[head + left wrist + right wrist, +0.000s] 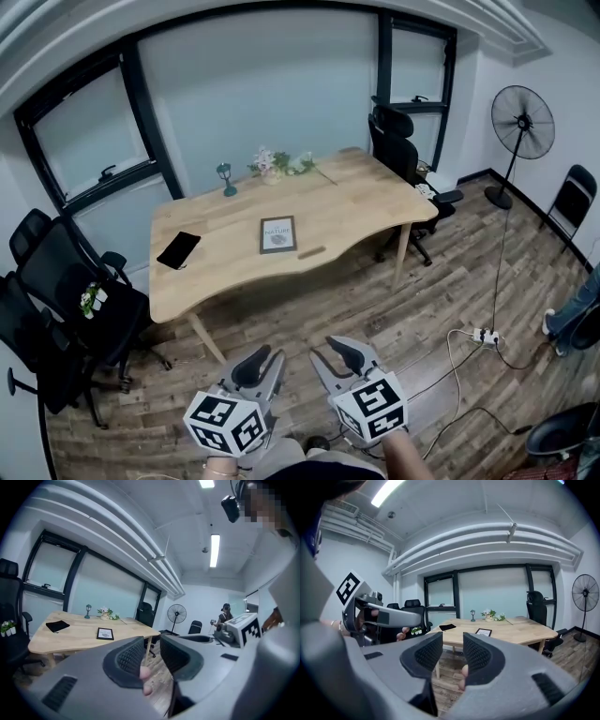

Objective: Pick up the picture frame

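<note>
The picture frame (277, 234) is small and dark-edged with a pale print, and it lies flat near the middle of the wooden table (366, 202). It also shows far off as the picture frame (105, 633) in the left gripper view and the picture frame (483, 632) in the right gripper view. My left gripper (265, 367) and right gripper (336, 362) hang side by side over the wood floor, well short of the table's near edge. The left gripper (152, 652) stands open, with only floor showing in the gap between its jaws. The right gripper (453, 652) is open as well, holding nothing.
On the table lie a black pouch (178, 248), a small lamp figure (225, 178), flowers (274, 164) and a wooden stick (311, 251). Black office chairs (70, 291) crowd the left side and another chair (398, 141) stands at the back right. A fan (521, 122) and a power strip (483, 336) are on the right.
</note>
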`<move>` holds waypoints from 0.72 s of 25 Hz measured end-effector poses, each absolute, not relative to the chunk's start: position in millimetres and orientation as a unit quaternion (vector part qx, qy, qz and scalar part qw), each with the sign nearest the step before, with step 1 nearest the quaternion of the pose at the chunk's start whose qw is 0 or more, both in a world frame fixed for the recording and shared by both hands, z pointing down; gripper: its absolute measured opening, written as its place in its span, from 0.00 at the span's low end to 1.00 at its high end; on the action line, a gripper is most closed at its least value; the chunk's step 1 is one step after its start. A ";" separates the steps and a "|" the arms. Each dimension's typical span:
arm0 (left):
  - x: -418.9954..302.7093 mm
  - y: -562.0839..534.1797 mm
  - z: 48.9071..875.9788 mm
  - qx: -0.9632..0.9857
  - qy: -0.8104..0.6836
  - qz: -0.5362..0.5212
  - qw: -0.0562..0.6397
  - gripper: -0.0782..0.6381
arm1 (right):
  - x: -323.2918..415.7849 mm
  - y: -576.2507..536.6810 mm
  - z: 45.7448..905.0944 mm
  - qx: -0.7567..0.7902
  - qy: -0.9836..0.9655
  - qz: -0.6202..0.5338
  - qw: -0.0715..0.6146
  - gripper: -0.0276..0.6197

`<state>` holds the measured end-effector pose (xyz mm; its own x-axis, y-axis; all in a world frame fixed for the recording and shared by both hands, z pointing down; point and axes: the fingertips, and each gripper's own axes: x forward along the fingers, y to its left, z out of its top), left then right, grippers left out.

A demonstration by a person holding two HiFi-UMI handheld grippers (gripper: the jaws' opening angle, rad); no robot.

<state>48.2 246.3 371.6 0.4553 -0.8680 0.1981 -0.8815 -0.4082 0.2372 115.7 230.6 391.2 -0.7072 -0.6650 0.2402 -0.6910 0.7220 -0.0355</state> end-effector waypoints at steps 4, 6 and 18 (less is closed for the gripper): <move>56.9 239.2 375.1 0.841 -0.517 0.031 0.158 0.27 | 120.7 221.5 393.9 0.363 -0.923 0.066 0.105 0.22; 57.0 233.8 376.2 0.841 -0.516 0.032 0.161 0.28 | 119.9 216.0 395.7 0.361 -0.924 0.066 0.107 0.23; 48.8 194.2 381.3 0.840 -0.513 0.035 0.171 0.30 | 113.9 175.5 400.1 0.364 -0.923 0.062 0.112 0.24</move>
<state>48.8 194.2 381.3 0.4711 -0.8507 0.2333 -0.8742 -0.4151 0.2517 113.9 175.5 400.1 -0.7108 -0.6570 0.2513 -0.6848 0.7279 -0.0341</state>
